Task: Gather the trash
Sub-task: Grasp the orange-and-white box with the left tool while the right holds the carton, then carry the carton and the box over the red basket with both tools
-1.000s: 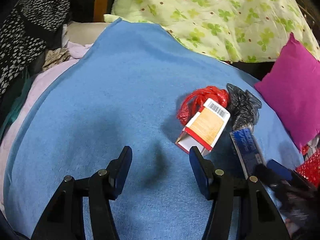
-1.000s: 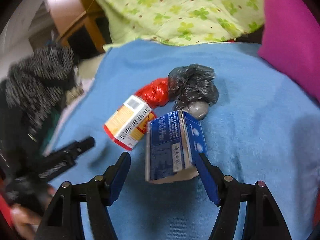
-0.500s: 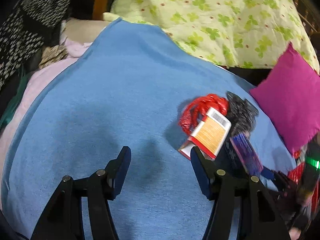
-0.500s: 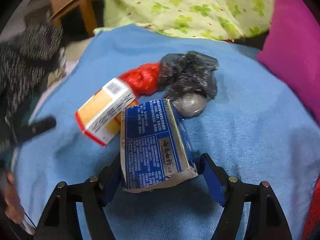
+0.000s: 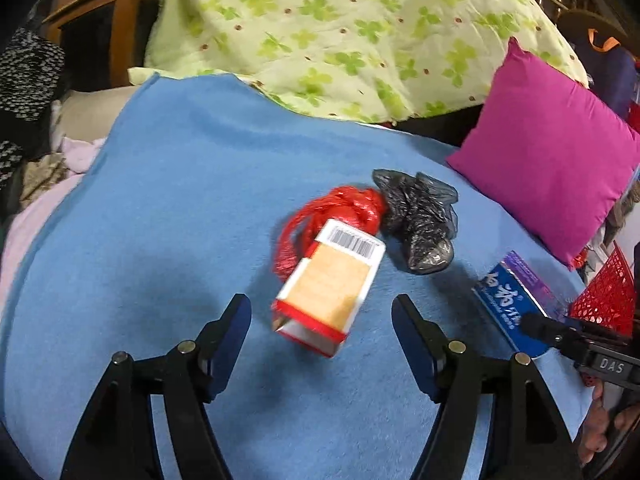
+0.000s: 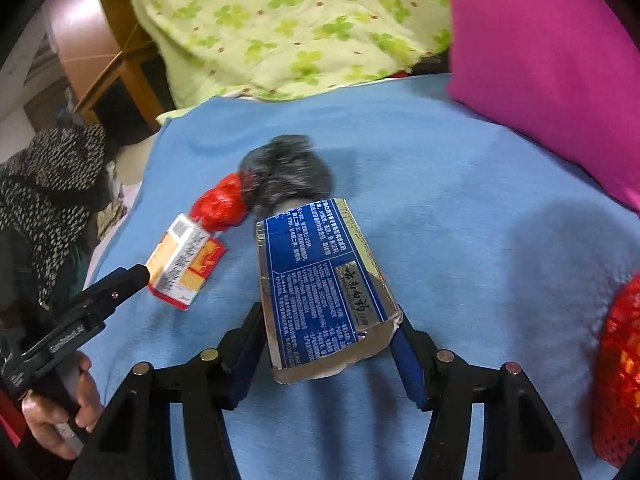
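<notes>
Trash lay in a small cluster on the blue blanket [image 5: 168, 208]: a red-and-orange carton [image 5: 330, 300], a crumpled red bag [image 5: 340, 208] touching its far end, and a crumpled black bag [image 5: 420, 216] just right of the red one. The fourth piece, a flattened blue box [image 6: 324, 300], sat between the fingers of the right gripper [image 6: 330, 344], whose jaws had just been closing; both blue pads pressed its sides, so it was clamped on the box, near and to the right of the carton. In the left wrist view that box appeared at the right edge, beside a red mesh basket [image 5: 604, 292].

The left gripper [image 5: 322, 328] had just been widening its jaws and stood spread apart, the near end of the carton lying in the gap with neither pad seeming to touch it, though motion blur there made that hard to confirm. A magenta pillow [image 5: 548, 168] rested at the far right of the blanket, and a green clover-print quilt [image 5: 360, 32] was heaped beyond it.
</notes>
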Demonstrator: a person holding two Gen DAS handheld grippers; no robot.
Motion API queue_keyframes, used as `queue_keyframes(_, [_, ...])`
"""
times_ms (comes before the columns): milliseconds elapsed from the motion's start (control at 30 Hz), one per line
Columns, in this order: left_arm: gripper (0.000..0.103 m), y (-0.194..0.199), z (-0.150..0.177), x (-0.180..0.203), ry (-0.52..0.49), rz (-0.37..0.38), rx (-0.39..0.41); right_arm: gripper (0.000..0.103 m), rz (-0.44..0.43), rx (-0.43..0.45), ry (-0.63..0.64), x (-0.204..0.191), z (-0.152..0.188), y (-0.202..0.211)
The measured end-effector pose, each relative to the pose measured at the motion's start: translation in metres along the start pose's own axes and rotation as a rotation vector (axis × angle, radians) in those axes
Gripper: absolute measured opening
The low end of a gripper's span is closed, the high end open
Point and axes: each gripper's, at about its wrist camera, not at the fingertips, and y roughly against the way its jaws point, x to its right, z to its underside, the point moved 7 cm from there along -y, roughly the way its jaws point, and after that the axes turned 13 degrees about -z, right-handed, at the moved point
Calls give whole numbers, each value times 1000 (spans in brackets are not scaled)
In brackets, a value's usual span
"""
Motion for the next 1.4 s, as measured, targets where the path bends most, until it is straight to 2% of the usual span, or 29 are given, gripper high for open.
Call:
queue_keyframes(67, [74,-8,1,5,-9,12,-19,63,10,0,-18,9,-1,3])
queue_keyframes(133, [74,-18,2,8,-18,-10,-44,63,8,1,-44,16,-1,6])
queue_keyframes(367, [74,-28,1,10,26,13,-72,63,2,-11,-82,23,2,4])
queue_keyframes(500, [74,-26,2,17,1,10,-63,63,6,-8,-79,21,3,4])
queue_keyframes(633, [73,-25,7,29,-21,44,-81,63,12,-9,-88,22,3,4])
queue_keyframes(733, [73,-25,10,34,-38,32,-90,63,17,-8,-88,22,3,4])
queue_keyframes(900, [73,-29,6,18,42,3,-94,63,18,-7,-87,22,3,3])
queue_keyframes(1033, [73,-35,7,18,51,-4,-98,63,21,-7,-73,19,2,2])
queue_keyframes(1100, [60,-35,9,24,25,-14,-92,63,19,-12,-71,17,4,1])
queue_keyframes(1133, [50,-36,9,26,13,-20,-98,63,19,-14,-69,17,4,1])
queue_keyframes(1400, [47,-24,7,21,58,-45,-76,63,24,24,-48,14,1,15])
